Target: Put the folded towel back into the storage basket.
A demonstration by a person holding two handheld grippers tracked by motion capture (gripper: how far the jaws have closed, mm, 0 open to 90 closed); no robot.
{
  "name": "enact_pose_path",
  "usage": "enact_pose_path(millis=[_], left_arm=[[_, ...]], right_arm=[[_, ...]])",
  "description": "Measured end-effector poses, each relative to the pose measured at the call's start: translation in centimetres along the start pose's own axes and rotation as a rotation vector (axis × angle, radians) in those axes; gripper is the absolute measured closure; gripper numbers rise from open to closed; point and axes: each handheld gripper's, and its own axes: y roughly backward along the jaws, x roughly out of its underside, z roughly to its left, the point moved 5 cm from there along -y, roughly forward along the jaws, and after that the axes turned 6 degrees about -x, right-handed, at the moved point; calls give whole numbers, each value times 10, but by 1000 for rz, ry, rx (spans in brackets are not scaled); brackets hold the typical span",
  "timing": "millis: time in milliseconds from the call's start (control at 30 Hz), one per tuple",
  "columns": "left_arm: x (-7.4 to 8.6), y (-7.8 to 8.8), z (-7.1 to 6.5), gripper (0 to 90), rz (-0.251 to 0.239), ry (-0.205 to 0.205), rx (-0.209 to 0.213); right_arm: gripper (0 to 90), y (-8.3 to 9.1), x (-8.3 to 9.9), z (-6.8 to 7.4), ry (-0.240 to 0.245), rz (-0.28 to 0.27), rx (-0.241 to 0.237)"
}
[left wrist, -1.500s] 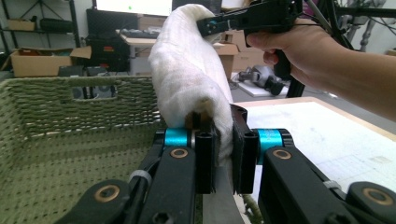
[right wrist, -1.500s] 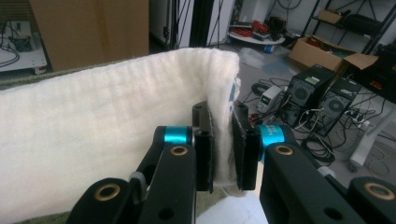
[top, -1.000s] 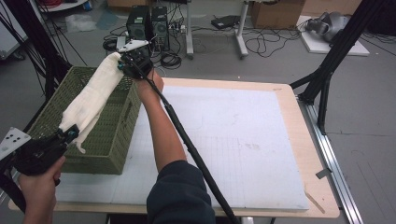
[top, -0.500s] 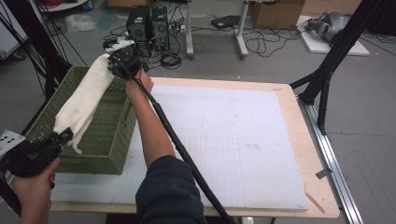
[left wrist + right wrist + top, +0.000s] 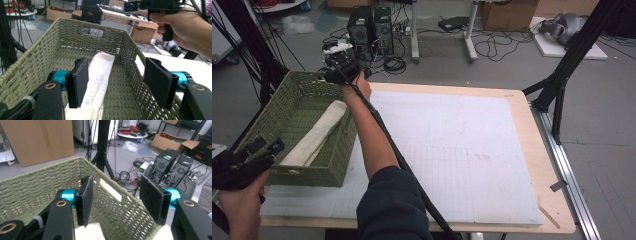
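White cloth lying loose inside green basket at table's left; left gripper at near end, right gripper at far end, both wide open, empty

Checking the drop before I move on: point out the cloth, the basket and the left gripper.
cloth (image 5: 316, 134): high view, middle of the roll.
basket (image 5: 341, 141): high view, right wall.
left gripper (image 5: 115, 83): left gripper view, midway between its open jaws.

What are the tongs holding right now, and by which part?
Nothing. Both left tongs and right tongs are open; the cloth lies loose in the basket.
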Motion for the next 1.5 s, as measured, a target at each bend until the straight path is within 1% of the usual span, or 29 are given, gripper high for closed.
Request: enact_pose_path(millis=[67,100,133,200,267,300,333,367,400,433,467,500,600,633,667,700,733,767,800,833,900,1033,1133,1233,1267,1333,1367,1400,1500], left_arm=[[-1,0,-1,344,-7,-2,11],[-2,1,-3,328,-10,-8,22],[-2,0,-4,328,-15,-9,29],[-4,0,-8,309,-23,-20,51],[-5,1,-13,295,-26,-49,85],[-5,1,-18,273,-35,-57,116],[-5,1,-18,269,-35,-57,116],[-5,1,-21,264,-33,-65,133],[-5,1,-24,257,-31,-69,146],[-5,0,-27,257,-24,-74,159],[-5,-1,-30,186,-20,-74,163],[-5,-2,-34,166,-17,-78,160],[-4,-4,-45,167,-11,-99,196],[-4,-5,-50,167,-14,-93,212],[-4,-7,-53,167,-12,-87,229],[-3,-8,-57,167,-9,-83,249],[-2,-9,-61,167,-5,-93,271],[-1,-10,-64,166,-4,-101,276],[0,-12,-68,167,2,-114,286],[1,-14,-71,168,6,-120,296],[3,-17,-76,168,9,-134,312],[4,-22,-85,177,30,-160,353],[4,-24,-90,182,31,-155,374],[4,-26,-97,182,34,-162,402],[3,-27,-99,184,37,-165,409],[3,-28,-104,191,46,-171,436],[3,-29,-106,191,43,-173,445],[3,-29,-108,191,41,-174,456],[2,-31,-116,190,32,-179,486]], right_arm=[[432,8,1,-3,-7,-6,-5],[421,18,4,-6,-14,-8,-19],[421,18,4,-6,-14,-8,-19],[418,27,6,-8,-18,-9,-35],[410,41,11,-10,-20,-24,-49],[396,52,16,-11,-18,-30,-56],[396,52,16,-11,-18,-30,-56],[383,65,23,-14,-19,-34,-70],[372,72,26,-16,-21,-36,-71],[372,72,26,-16,-21,-36,-71],[355,86,31,-20,-12,-43,-65],[344,93,33,-22,-14,-42,-64],[322,106,37,-26,-13,-48,-70],[303,113,39,-29,-18,-50,-74],[278,127,45,-33,-23,-47,-79],[278,127,45,-33,-23,-47,-79],[277,132,47,-34,-21,-46,-80],[275,140,51,-36,-11,-44,-82],[270,144,53,-38,-6,-43,-79],[259,158,60,-42,-5,-38,-75],[254,162,62,-44,-4,-38,-75],[238,183,76,-52,-14,-39,-70],[218,201,92,-59,-24,-34,-61],[202,209,98,-62,-16,-34,-33],[190,218,104,-65,-13,-37,-9],[176,229,111,-67,-15,-34,13],[176,241,121,-68,-4,-19,28],[176,241,121,-68,-4,-19,28],[175,263,139,-71,-1,12,34]])
